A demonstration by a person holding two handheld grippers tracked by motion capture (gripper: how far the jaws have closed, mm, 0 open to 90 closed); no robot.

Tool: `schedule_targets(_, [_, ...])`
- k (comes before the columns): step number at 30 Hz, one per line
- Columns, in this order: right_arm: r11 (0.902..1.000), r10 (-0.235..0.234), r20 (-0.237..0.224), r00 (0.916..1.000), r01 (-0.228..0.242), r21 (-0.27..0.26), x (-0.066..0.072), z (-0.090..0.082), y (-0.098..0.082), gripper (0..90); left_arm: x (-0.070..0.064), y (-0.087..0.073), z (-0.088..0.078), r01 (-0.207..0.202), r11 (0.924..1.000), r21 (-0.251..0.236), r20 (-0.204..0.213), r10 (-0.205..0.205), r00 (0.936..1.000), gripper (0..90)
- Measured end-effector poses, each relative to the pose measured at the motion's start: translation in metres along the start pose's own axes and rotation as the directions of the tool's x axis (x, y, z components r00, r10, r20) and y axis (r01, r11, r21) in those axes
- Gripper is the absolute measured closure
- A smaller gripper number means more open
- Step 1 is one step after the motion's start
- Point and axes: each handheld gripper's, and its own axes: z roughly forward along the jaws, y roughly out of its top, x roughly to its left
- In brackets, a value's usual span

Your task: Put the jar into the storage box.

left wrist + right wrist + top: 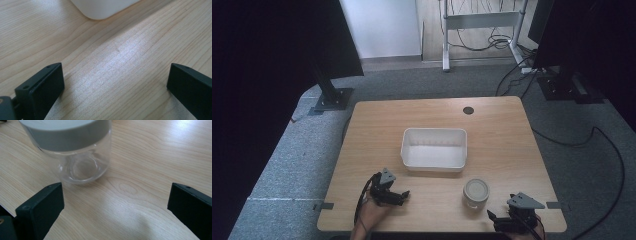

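Observation:
A clear jar point(475, 193) with a grey lid stands upright on the wooden table, in front of a white rectangular bin point(434, 149). In the right gripper view the jar point(75, 152) is close ahead, up and to the left of the jaws, and looks empty. My right gripper point(496, 218) rests near the table's front edge, just right of the jar, open and holding nothing. At the front left my left gripper point(403, 196) is open too, with bare wood between its jaws. A rounded corner of the bin point(102, 8) lies ahead of it in the left gripper view.
The table point(382, 125) has a round cable hole point(468, 110) at the back. Grey carpet surrounds it, with black stand bases point(332, 99) at the left and right and cables point(597, 135) trailing on the floor at the right. A white desk frame point(482, 20) stands behind.

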Motion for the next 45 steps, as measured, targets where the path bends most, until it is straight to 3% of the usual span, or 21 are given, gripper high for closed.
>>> schedule_targets(19, [0.9985, -0.042, -0.055, 0.9976, 0.039, -0.038, 0.018, 0.017, 0.017, 0.0, 0.000, 0.000, 0.000, 0.000, 1.0000, 0.000, 0.000, 0.000, 1.0000, 0.9])
schedule_targets(45, [0.9990, -0.031, -0.091, 0.9954, 0.028, -0.035, 0.028, 0.043, 0.030, 1.1, 0.000, 0.000, 0.000, 0.001, 1.0000, 0.001, -0.001, -0.001, 1.0000, 0.8])
